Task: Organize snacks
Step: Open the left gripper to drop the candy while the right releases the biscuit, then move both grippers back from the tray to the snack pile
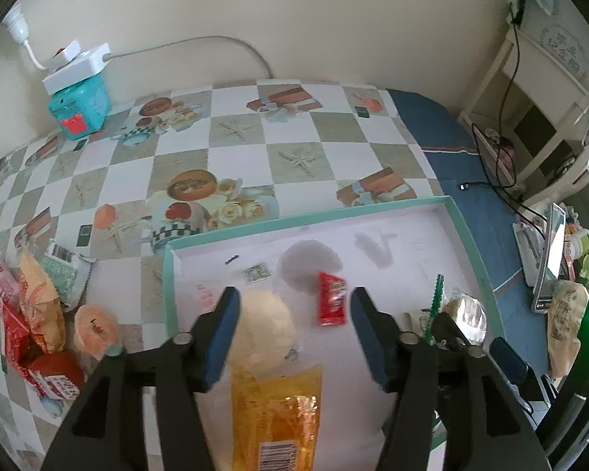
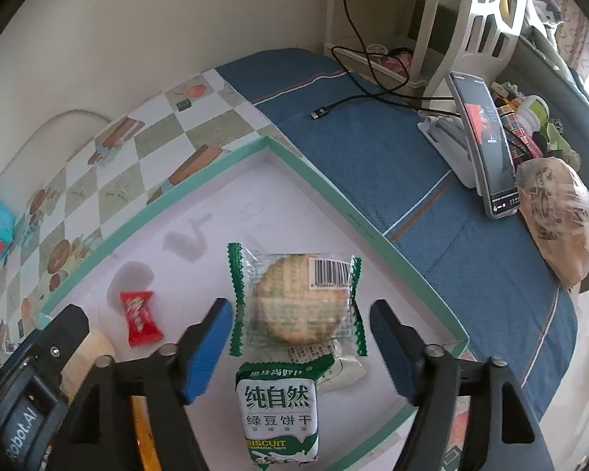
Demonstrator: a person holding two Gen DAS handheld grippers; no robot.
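Note:
A shallow white tray with a teal rim (image 1: 314,219) (image 2: 333,192) lies on the table. My left gripper (image 1: 294,306) hangs open over it. A pale round bun in a yellow wrapper (image 1: 271,353) lies in the tray between and below the fingers, untouched. A small red candy (image 1: 331,304) (image 2: 139,318) lies beside it. My right gripper (image 2: 300,314) is open above a round cookie in a clear, green-edged wrapper (image 2: 298,298); the pads stand clear of it. A green and white biscuit pack (image 2: 278,412) lies just under the cookie.
Several loose snacks (image 1: 31,314) are piled left of the tray on the checkered cloth. A teal box with a power strip (image 1: 78,110) stands at the far wall. To the right, on blue cloth, are a phone on a stand (image 2: 487,141), a cable (image 2: 353,98) and a plastic bag (image 2: 557,216).

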